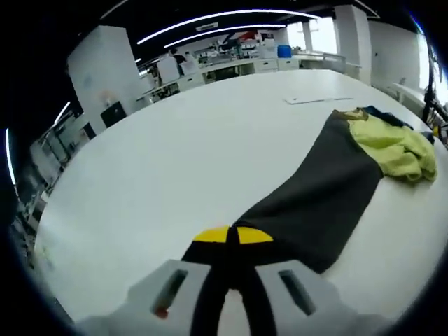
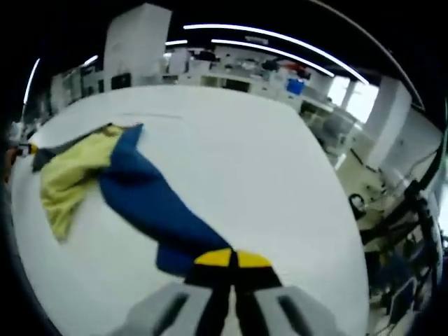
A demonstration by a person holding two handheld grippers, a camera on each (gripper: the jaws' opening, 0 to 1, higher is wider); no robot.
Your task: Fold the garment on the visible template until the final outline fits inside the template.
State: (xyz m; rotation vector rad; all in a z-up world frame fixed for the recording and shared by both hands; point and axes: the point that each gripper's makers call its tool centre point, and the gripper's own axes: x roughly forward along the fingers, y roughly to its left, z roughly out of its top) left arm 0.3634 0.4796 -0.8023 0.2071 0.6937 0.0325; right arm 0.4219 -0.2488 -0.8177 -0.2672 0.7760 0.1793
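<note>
A garment lies on the white table (image 1: 175, 161), with a bunched yellow-green middle (image 1: 395, 143), a dark grey part (image 1: 318, 199) and a blue part (image 2: 150, 203). In the left gripper view the dark grey part stretches from the yellow-green bunch down to my left gripper (image 1: 232, 236), whose yellow-tipped jaws are shut on its end. In the right gripper view the blue part runs from the yellow-green bunch (image 2: 70, 171) to my right gripper (image 2: 232, 259), shut on its near end. A thin flat white sheet (image 1: 315, 99), perhaps the template, lies beyond the garment.
The table's curved edge (image 2: 343, 210) runs along the right of the right gripper view, with chairs and floor beyond. Benches and cabinets (image 1: 231, 66) stand at the back of the room. Bare tabletop spreads left of the garment in the left gripper view.
</note>
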